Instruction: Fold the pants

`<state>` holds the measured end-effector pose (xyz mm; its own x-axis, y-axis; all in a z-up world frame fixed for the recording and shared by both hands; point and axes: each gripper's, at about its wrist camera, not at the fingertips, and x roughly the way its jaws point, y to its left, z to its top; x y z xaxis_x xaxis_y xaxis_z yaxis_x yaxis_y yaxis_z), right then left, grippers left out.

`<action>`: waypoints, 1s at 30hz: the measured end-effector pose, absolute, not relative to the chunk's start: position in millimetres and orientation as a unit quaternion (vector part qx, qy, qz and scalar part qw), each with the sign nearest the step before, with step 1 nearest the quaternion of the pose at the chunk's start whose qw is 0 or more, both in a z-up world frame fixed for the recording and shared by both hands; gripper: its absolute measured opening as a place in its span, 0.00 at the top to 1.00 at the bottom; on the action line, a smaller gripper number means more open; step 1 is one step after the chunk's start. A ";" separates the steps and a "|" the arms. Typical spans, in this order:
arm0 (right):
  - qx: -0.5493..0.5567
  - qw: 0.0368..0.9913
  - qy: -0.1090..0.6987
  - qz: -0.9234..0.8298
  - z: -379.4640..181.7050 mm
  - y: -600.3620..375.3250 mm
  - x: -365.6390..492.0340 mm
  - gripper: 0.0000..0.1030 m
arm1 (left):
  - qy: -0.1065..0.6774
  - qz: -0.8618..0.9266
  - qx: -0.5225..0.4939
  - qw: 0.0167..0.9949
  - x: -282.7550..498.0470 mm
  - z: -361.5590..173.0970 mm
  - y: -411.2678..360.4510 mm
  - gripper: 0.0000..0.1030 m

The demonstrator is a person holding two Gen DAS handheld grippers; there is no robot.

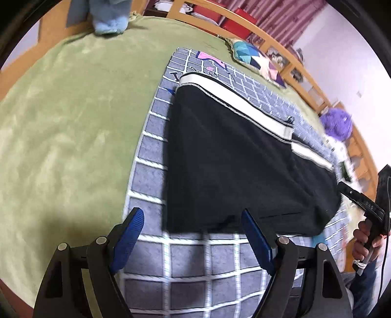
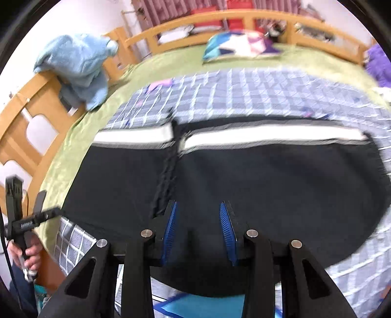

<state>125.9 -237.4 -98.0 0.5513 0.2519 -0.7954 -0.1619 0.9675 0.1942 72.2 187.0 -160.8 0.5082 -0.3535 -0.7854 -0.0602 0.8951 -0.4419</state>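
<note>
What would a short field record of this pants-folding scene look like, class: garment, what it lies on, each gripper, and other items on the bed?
garment: black pants with a white side stripe, lying flat, already folded over
surface under garment: grey checked blanket on a green bedspread
left gripper: open, nothing between the pads, above the blanket near the pants' edge
right gripper: open, nothing held, above the black fabric
other items: light blue towel on the wooden bed rail, patchwork cushion, purple fluffy object
</note>
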 end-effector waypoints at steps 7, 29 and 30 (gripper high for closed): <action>0.069 0.887 0.448 0.083 -71.4 -279.3 114.7 0.64 | 0.474 -0.071 -0.276 0.833 84.6 -180.9 183.9 0.27; 0.147 0.916 0.374 0.021 -52.1 -343.8 111.5 0.66 | 0.378 -0.160 0.030 0.911 110.8 4.8 -41.5 0.85; 0.142 0.919 0.367 0.016 -50.7 -347.7 108.9 0.66 | 0.378 -0.184 0.043 0.906 111.1 6.9 -63.9 0.85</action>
<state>108.9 -347.7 -50.7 0.7296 0.1333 -0.6708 0.0758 0.9590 0.2730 111.1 -63.9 6.9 0.6460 -0.3011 -0.7014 0.3663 0.9285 -0.0612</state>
